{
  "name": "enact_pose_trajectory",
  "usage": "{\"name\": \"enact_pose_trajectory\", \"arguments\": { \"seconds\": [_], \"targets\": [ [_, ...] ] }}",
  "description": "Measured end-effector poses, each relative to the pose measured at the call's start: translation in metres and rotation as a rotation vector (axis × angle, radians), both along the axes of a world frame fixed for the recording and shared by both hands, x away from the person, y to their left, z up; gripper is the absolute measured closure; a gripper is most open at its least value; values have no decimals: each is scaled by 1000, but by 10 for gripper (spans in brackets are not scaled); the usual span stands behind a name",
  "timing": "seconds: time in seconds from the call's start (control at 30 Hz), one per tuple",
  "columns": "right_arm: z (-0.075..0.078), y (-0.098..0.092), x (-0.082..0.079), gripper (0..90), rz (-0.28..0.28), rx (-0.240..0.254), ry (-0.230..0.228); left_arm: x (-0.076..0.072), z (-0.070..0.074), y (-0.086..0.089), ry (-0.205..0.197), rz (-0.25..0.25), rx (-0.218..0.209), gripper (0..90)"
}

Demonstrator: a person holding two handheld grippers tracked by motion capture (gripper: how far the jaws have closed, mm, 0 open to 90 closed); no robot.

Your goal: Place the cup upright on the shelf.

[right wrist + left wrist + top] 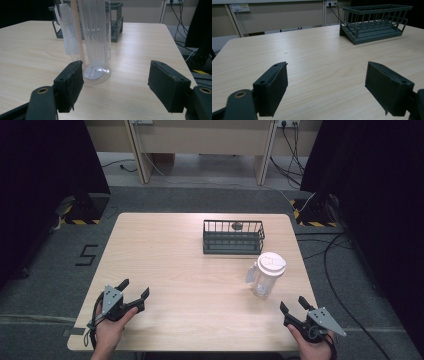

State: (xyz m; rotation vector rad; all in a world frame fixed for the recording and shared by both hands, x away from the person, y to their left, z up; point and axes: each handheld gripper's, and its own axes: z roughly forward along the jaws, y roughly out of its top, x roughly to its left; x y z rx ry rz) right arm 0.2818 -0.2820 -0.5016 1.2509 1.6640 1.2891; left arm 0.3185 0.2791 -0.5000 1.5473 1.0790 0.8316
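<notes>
A clear plastic jug (266,274) with a white lid and side handle stands upright on the right part of the wooden table (190,270). Behind it sits a dark wire basket (233,236) with a small dark round object (237,225) inside at its far side. My left gripper (134,289) rests open near the table's front left corner, nothing between its jaws. My right gripper (294,305) is open at the front right, a short way in front of the jug. In the right gripper view the jug (96,37) rises just beyond the jaws. The left gripper view shows the basket (374,23) far off at upper right.
Dark curtains hang at both sides. Cables (345,270) run over the grey carpet to the right of the table. A pale counter and wall sockets stand beyond the far edge. A mark "5" (86,255) is on the floor at left.
</notes>
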Motion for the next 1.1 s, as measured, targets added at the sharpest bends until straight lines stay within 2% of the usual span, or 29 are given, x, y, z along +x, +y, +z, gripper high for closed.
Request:
{"name": "enact_pose_trajectory", "arguments": {
  "seconds": [0.13, 0.27, 0.73, 1.1],
  "targets": [
    [1, 2, 2, 215, 9, -3, -7, 0, 0, 0, 0, 8, -7, 146],
    [3, 5, 2, 195, 17, -5, -11, 0, 0, 0, 3, 11, -22, 147],
    [8, 17, 16, 187, 54, -33, -8, 1, -1, 2, 13, 25, -28, 148],
    [11, 31, 38, 187, 79, -57, -2, 1, -1, 3, 12, 37, -26, 147]
  ]
}}
